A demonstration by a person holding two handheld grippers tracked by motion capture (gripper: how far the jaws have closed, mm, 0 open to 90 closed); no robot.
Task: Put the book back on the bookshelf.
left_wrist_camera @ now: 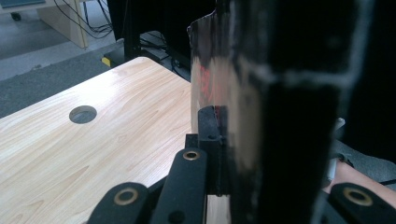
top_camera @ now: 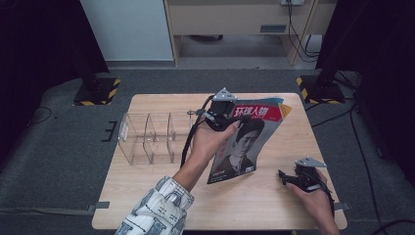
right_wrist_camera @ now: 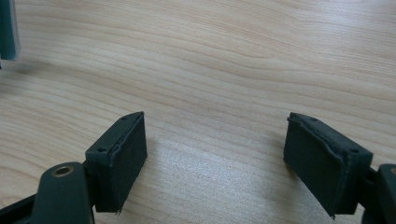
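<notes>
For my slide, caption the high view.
Left tool lifts a magazine beside a clear divided organizer; right tool rests open on the table.

Even overhead light, dark at the sides

In the high view the wooden table [top_camera: 161, 196] is evenly lit while both side edges fall into black. The left gripper view blurs the close magazine [left_wrist_camera: 261, 121], with glare on its cover. The right gripper view is sharp, with soft shadows under the jaws.

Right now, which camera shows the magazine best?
The high view: the magazine shows its whole cover, held tilted by the left tool. The left gripper view sees it edge-on and blurred; the right gripper view may catch a corner.
</notes>
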